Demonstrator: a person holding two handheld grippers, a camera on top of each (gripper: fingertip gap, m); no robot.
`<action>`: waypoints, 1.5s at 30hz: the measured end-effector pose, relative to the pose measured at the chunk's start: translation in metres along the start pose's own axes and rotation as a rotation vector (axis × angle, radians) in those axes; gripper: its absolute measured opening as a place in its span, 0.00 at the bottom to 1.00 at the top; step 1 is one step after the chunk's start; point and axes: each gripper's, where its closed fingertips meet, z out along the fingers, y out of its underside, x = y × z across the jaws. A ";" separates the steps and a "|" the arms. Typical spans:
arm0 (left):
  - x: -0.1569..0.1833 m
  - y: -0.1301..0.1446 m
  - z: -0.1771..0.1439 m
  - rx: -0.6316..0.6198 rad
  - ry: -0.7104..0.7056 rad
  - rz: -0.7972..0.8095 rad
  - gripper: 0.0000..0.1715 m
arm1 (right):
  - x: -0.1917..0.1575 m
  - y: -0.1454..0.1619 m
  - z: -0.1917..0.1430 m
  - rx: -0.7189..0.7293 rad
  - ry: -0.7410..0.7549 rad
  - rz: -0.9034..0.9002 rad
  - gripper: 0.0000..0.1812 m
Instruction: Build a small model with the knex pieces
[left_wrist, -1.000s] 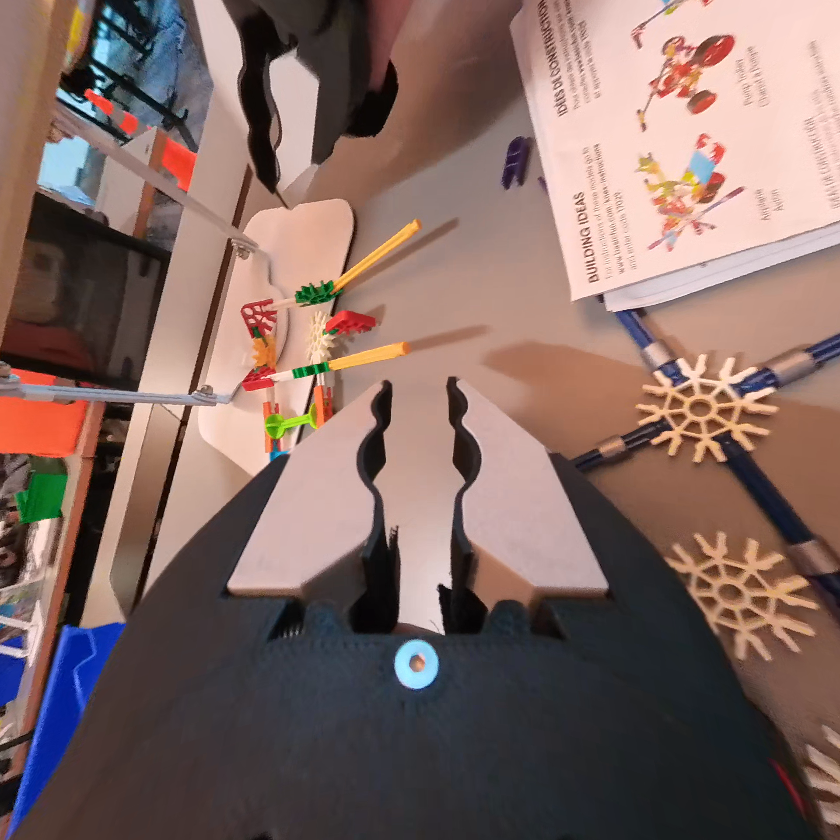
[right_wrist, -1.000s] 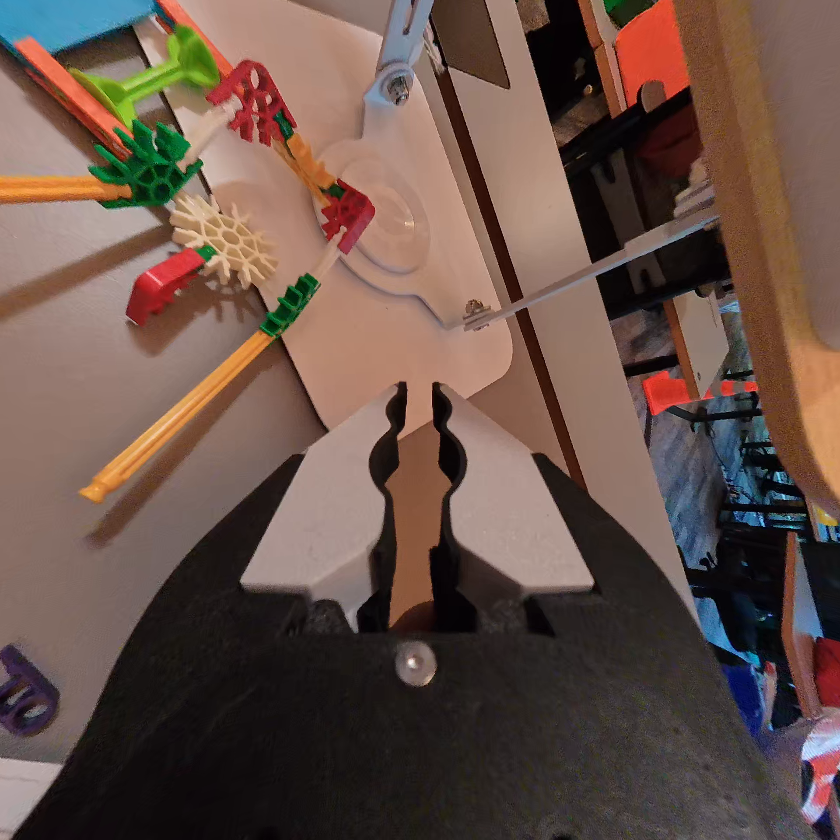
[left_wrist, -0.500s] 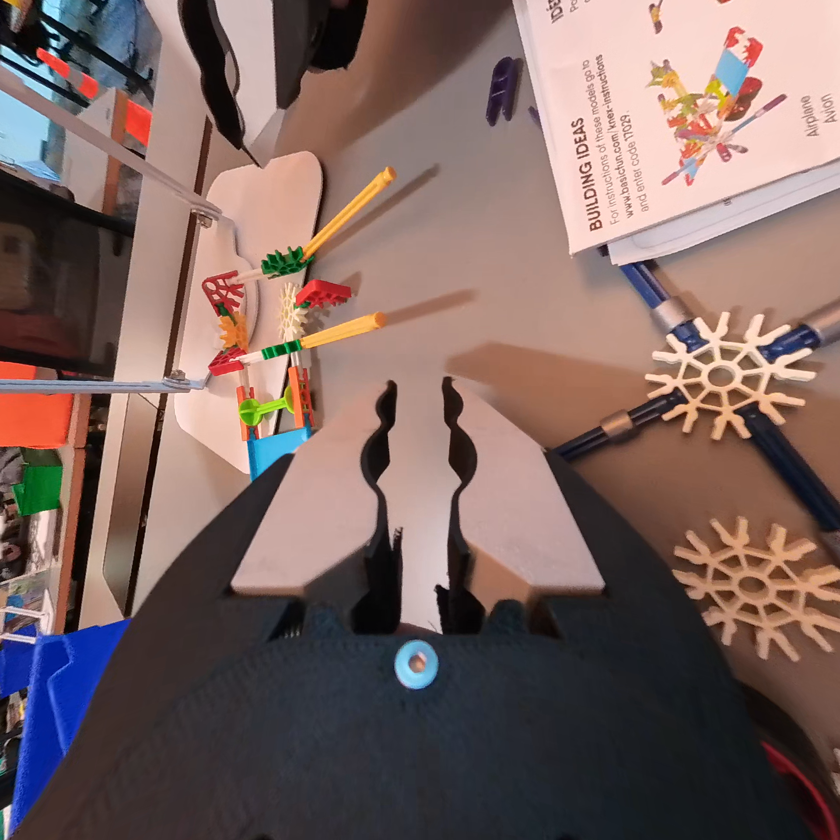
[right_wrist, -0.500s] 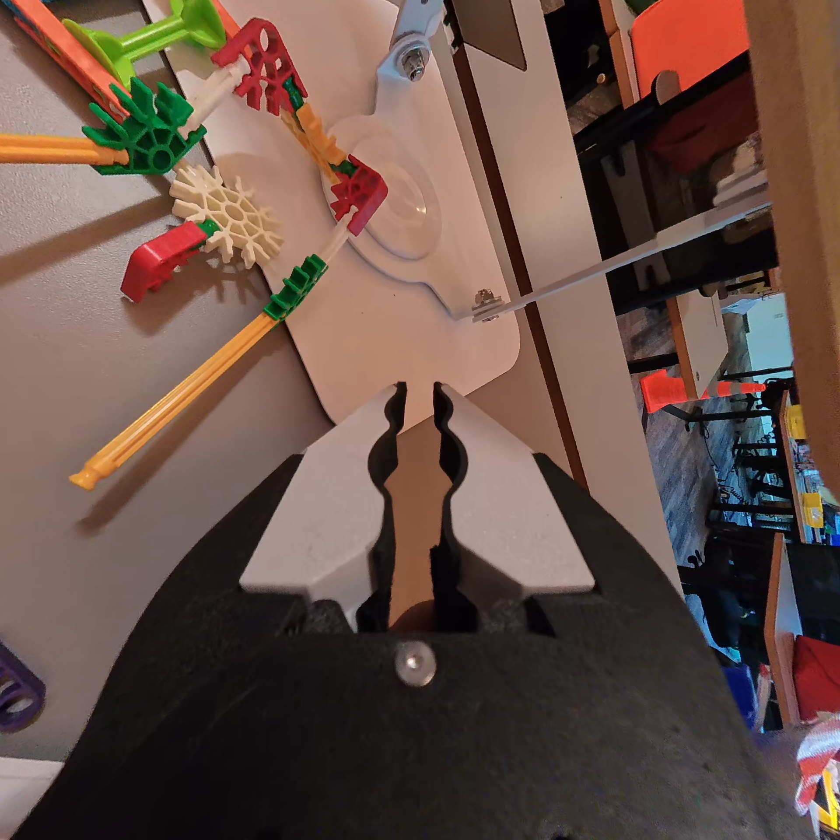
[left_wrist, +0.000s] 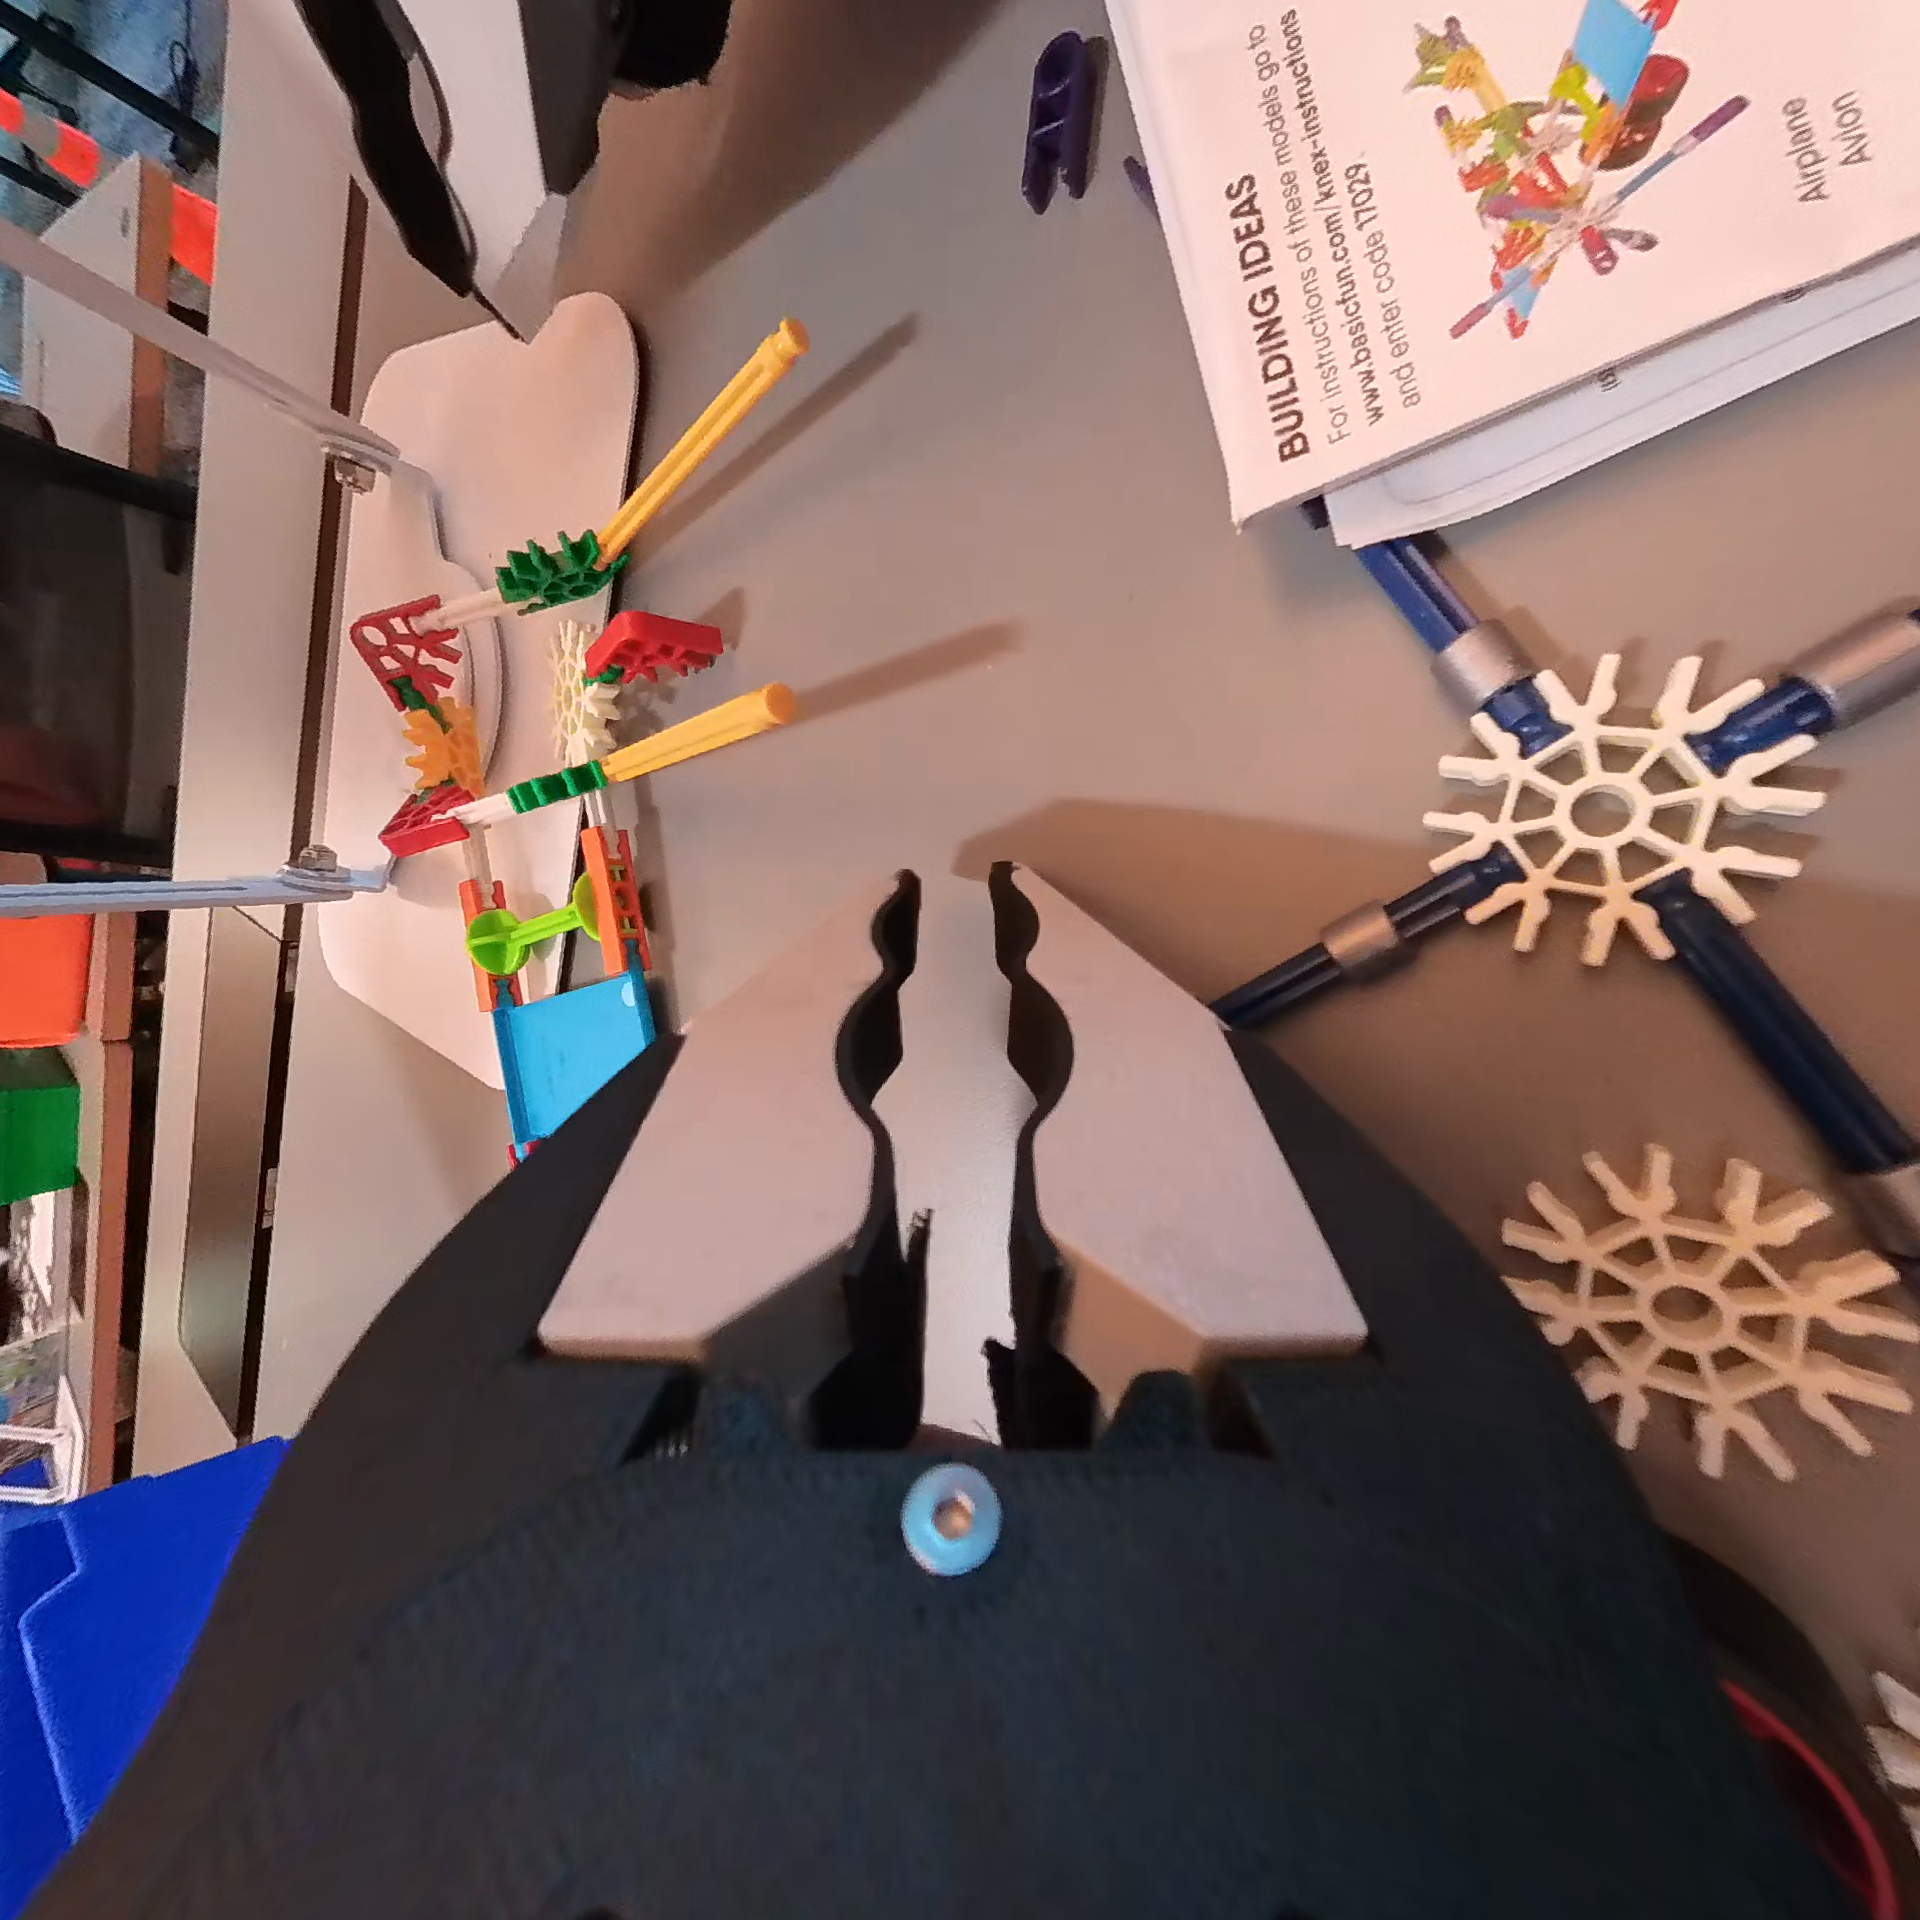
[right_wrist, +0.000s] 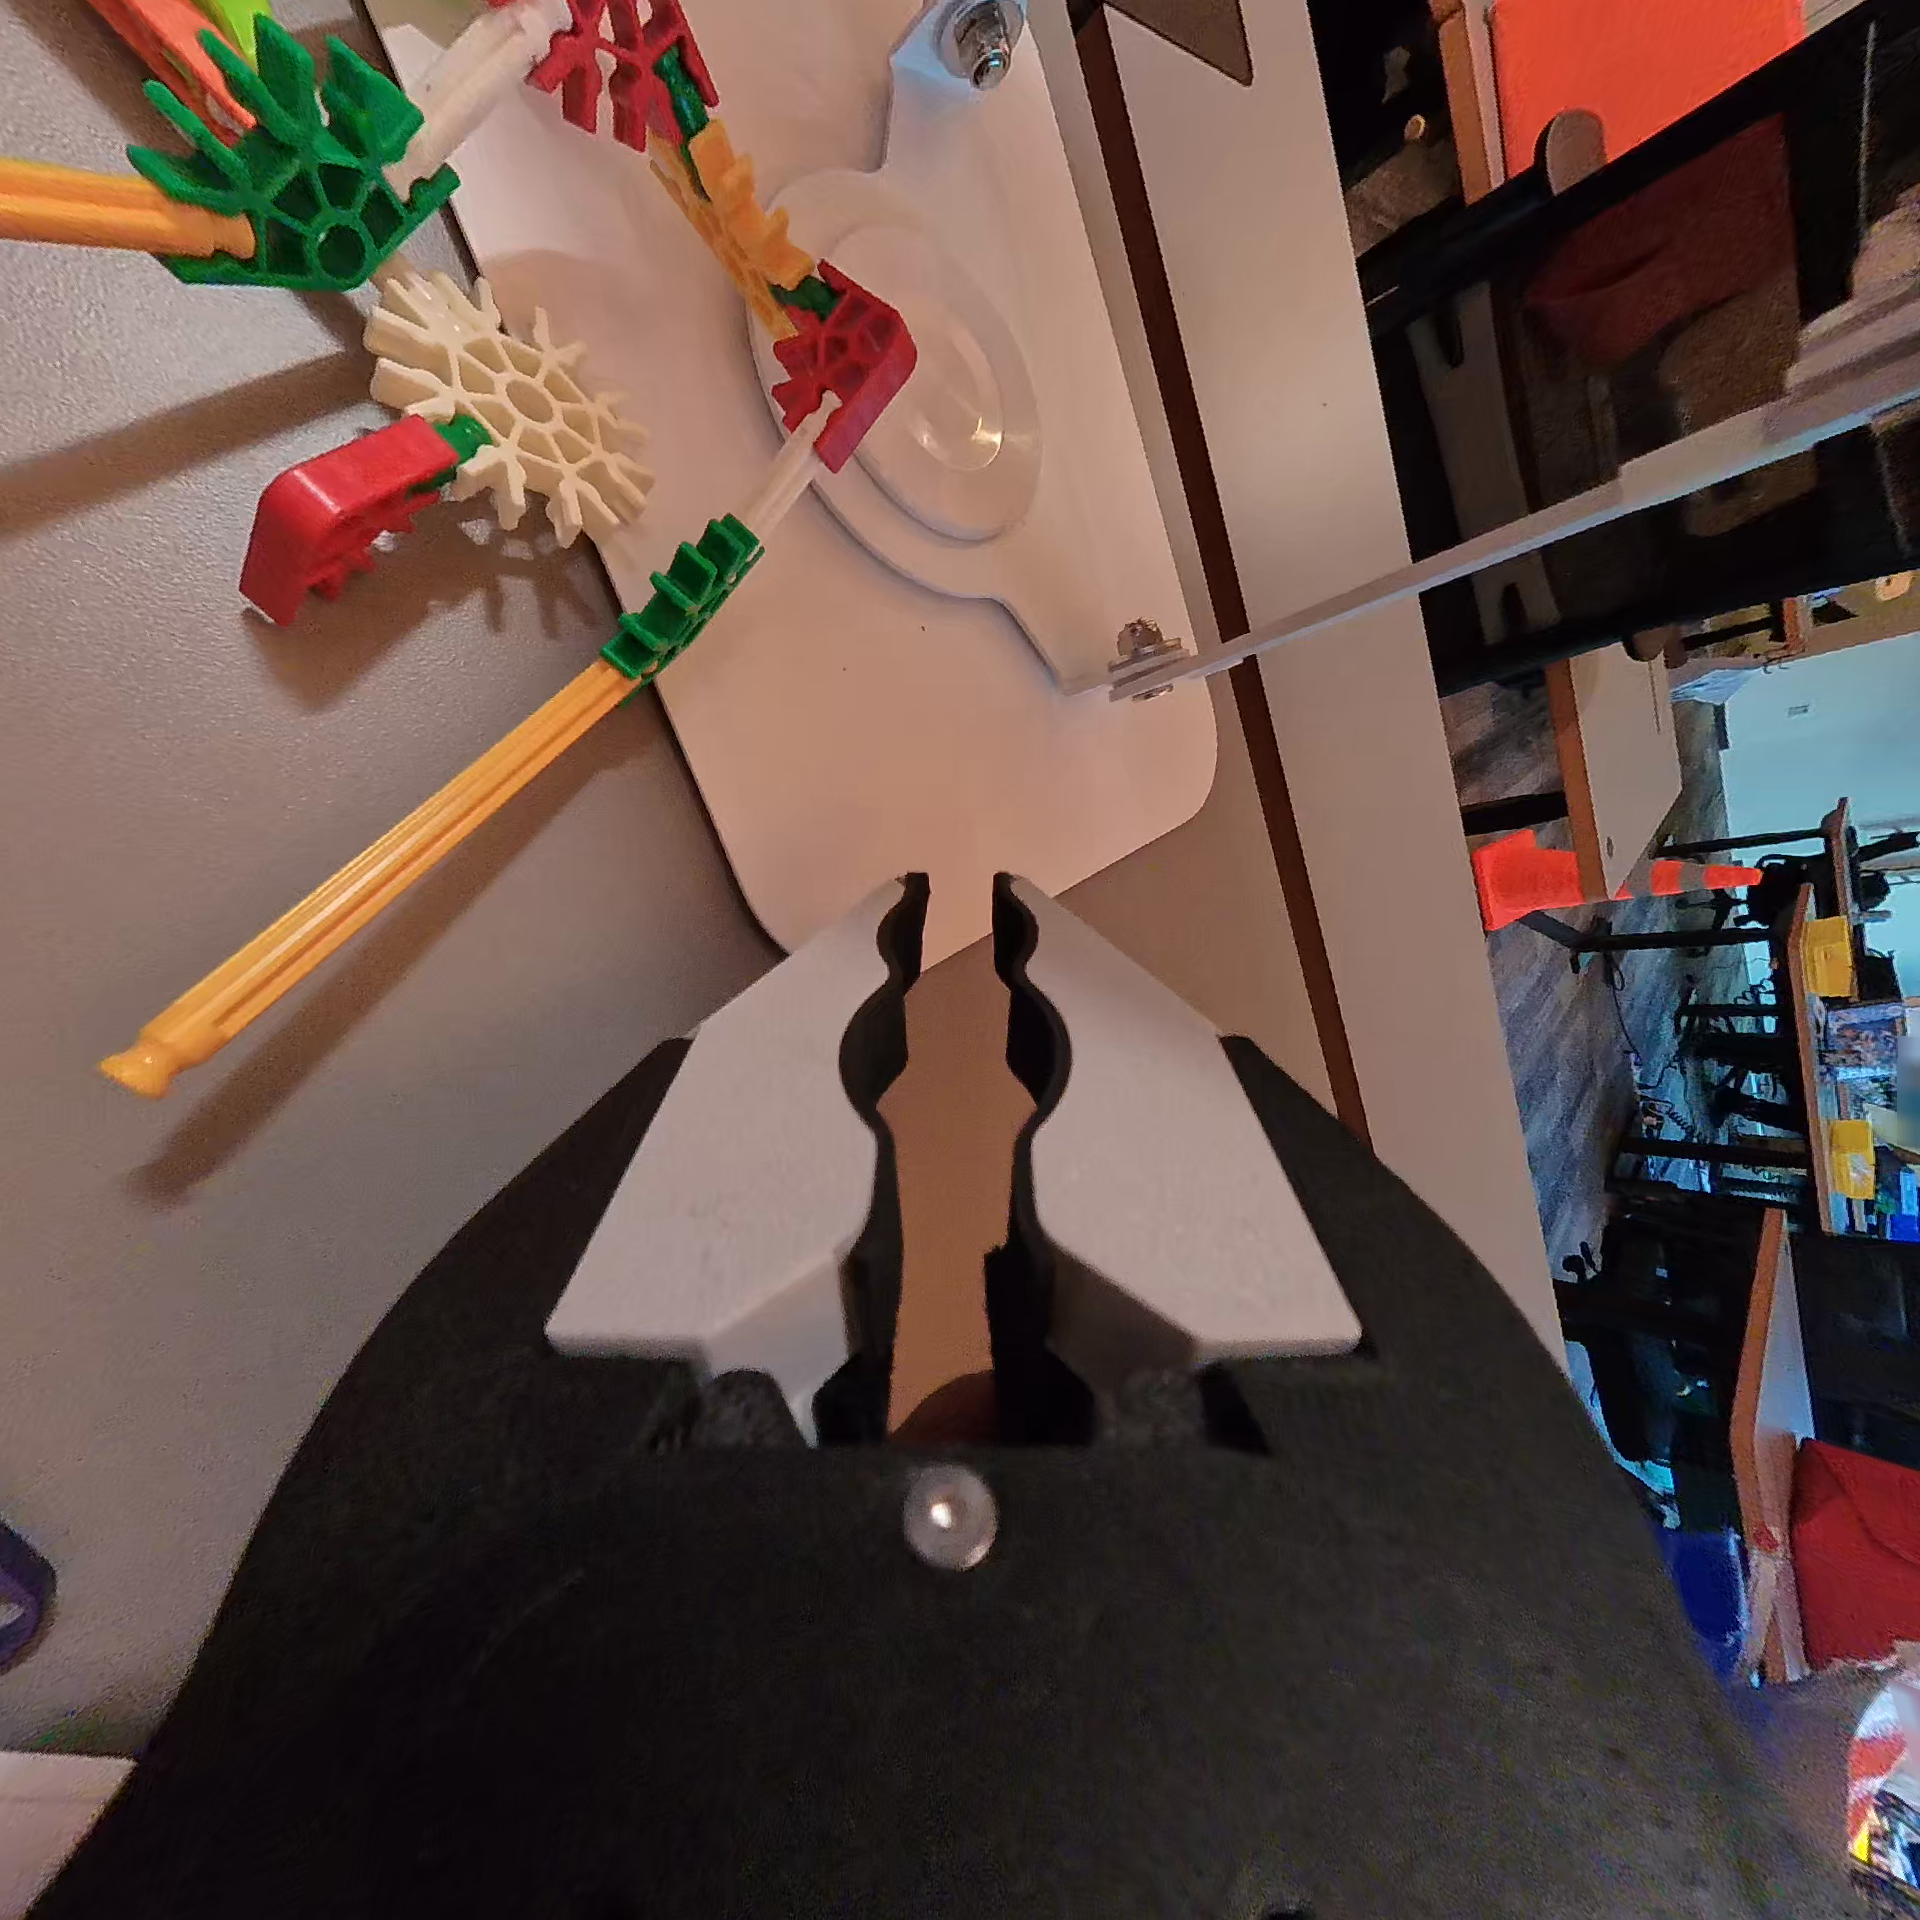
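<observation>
A small toy model of rods and connectors (left_wrist: 582, 696) lies half on a white plate (left_wrist: 488, 416), half on the grey table. It has two yellow rods (left_wrist: 696, 727), green and red connectors, a white snowflake piece and a blue panel (left_wrist: 571, 1049). My left gripper (left_wrist: 951, 883) is narrowly open and empty, above bare table just right of the model. My right gripper (right_wrist: 961, 883) is narrowly open and empty, over the near corner of the white plate (right_wrist: 935, 748). The model's white snowflake (right_wrist: 509, 416) and a yellow rod (right_wrist: 384, 862) lie up and left of it.
An instruction booklet (left_wrist: 1507, 260) lies at the top right. Two large white snowflake connectors (left_wrist: 1610, 810) with dark blue rods (left_wrist: 1766, 1018) lie right of the left gripper. A purple connector (left_wrist: 1055, 114) lies near the booklet. Metal bracket arms (right_wrist: 1455, 582) bolt onto the plate. The table edge runs beyond it. Spacing between my two grippers at the tips: around 20 centimetres.
The left gripper has drawn back, bringing the blue panel into view. The right gripper has moved closer to the plate and model. Both stayed narrowly open and empty.
</observation>
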 end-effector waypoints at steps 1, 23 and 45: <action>0.000 0.000 0.000 0.000 0.001 -0.001 0.07 | 0.000 0.000 0.000 -0.001 0.000 0.000 0.06; 0.000 0.000 -0.001 -0.004 -0.006 0.005 0.07 | 0.000 0.003 0.001 -0.013 -0.001 -0.008 0.06; -0.003 0.002 -0.001 -0.012 -0.018 0.012 0.09 | 0.001 0.003 0.001 -0.011 0.002 -0.009 0.06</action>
